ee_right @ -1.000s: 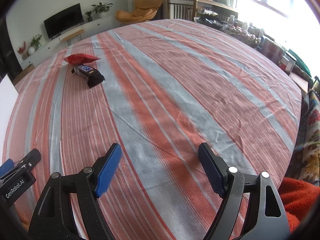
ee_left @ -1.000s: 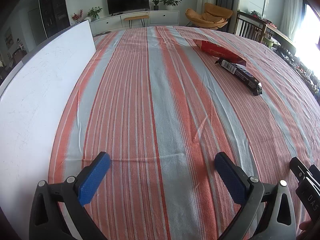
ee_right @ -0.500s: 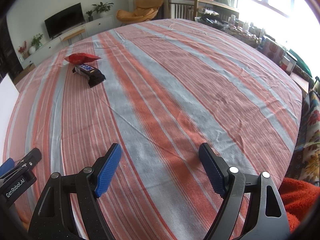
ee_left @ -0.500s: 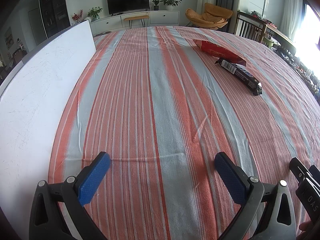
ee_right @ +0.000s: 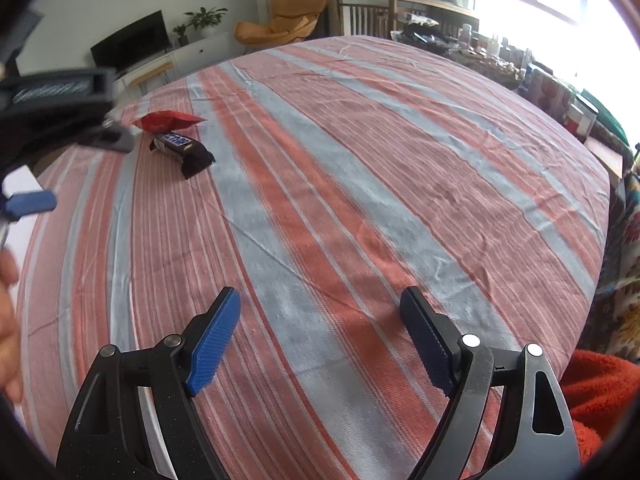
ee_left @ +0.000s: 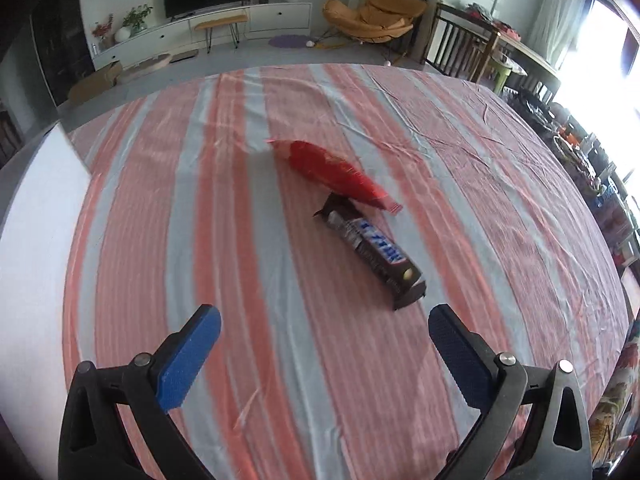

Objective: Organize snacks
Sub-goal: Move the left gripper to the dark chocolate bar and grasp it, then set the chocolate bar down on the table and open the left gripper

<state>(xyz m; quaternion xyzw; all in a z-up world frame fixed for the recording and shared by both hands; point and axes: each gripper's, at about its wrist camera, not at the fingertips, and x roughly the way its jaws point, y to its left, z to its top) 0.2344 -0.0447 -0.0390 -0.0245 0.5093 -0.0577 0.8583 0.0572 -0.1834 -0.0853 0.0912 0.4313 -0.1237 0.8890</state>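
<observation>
The left gripper (ee_left: 324, 334) is hanging above the striped tablecloth (ee_left: 240, 248) with its blue pads spread wide apart, nothing between them, and the dark chocolate bar (ee_left: 374, 254) is lying just beyond its right finger. The bar's far end is touching the red snack packet (ee_left: 332, 172), which is lying slantwise a little farther up the cloth (both are blurred in this view, so the lettering is hard to read). A white board (ee_left: 32, 240) is running along the left edge of the table. Over in the right wrist view, the right gripper (ee_right: 320, 336) is hovering low over the near part of the cloth, pads likewise wide apart and empty, well apart from the two snacks at far left. The left gripper is showing there too, as a blurred dark shape at the left edge, near the packet.
</observation>
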